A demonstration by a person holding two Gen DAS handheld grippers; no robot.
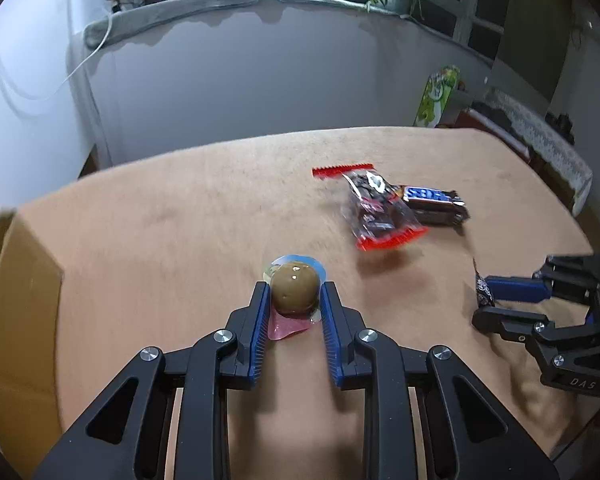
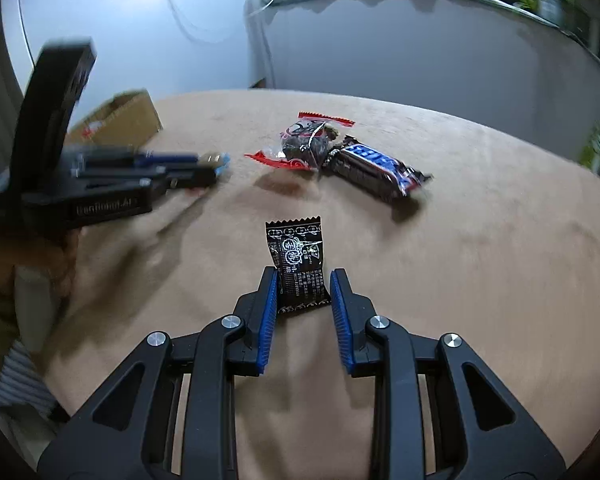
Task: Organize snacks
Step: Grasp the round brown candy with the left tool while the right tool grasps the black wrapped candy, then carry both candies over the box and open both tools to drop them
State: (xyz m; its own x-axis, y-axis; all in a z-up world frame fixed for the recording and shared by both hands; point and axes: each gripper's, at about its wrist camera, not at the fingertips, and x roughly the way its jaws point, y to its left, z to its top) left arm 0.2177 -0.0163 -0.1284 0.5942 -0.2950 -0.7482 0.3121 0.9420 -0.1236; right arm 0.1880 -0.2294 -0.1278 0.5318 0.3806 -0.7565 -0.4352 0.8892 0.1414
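Observation:
My left gripper (image 1: 295, 291) is shut on a brown domed jelly cup (image 1: 294, 286) with a blue-rimmed lid, which rests on the tan tablecloth (image 1: 160, 220). In the right wrist view it shows blurred at the left, left gripper (image 2: 214, 168). My right gripper (image 2: 304, 278) is shut on a small black sachet (image 2: 298, 256) with white print, which stands up between the blue pads. The left wrist view shows the right gripper (image 1: 486, 304) at the right edge, with the black sachet (image 1: 482, 290) at its tips.
A clear packet with red ends (image 1: 374, 208) (image 2: 306, 142) lies against a dark chocolate bar with blue lettering (image 1: 436, 202) (image 2: 376, 168) mid-table. A cardboard box (image 1: 20, 280) (image 2: 120, 118) sits at the table's left. A green bag (image 1: 436, 96) stands beyond the far edge.

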